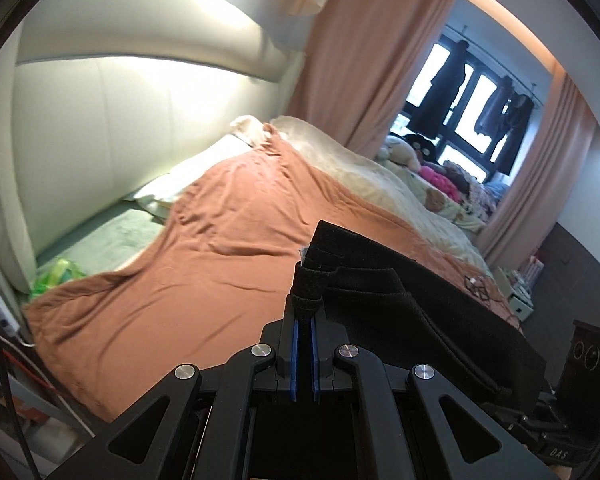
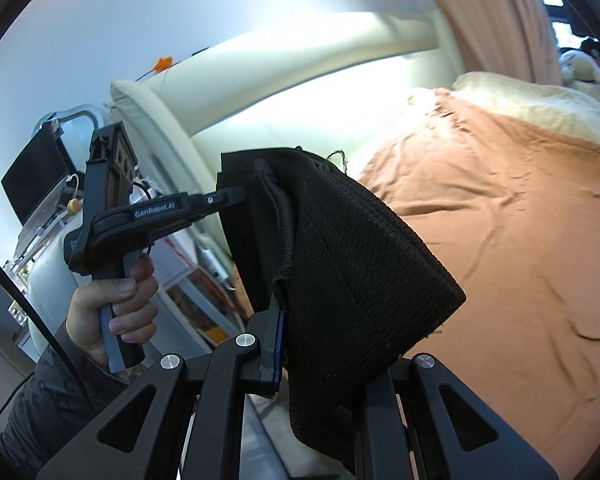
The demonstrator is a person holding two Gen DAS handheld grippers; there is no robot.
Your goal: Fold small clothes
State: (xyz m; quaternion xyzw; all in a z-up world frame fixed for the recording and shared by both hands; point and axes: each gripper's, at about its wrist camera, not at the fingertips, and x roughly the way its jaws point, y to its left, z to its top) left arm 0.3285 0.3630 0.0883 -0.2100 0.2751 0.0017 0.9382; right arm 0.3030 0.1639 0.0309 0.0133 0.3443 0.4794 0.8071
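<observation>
A small black mesh garment [image 2: 352, 264] hangs in the air between my two grippers, above the bed. My left gripper [image 1: 305, 300] is shut on one folded edge of the garment [image 1: 400, 300], which spreads to the right. My right gripper [image 2: 284, 280] is shut on the garment's other edge; the cloth drapes over and hides its right finger. In the right wrist view the left gripper [image 2: 236, 196] shows from the side, held in a hand, clamped on the far edge.
A rust-orange sheet [image 1: 220, 260] covers the bed below. A cream padded headboard [image 1: 140, 120] stands behind. A cream duvet [image 1: 360, 168] and soft toys [image 1: 420, 156] lie by the window. A laptop [image 2: 36, 176] sits on a side stand.
</observation>
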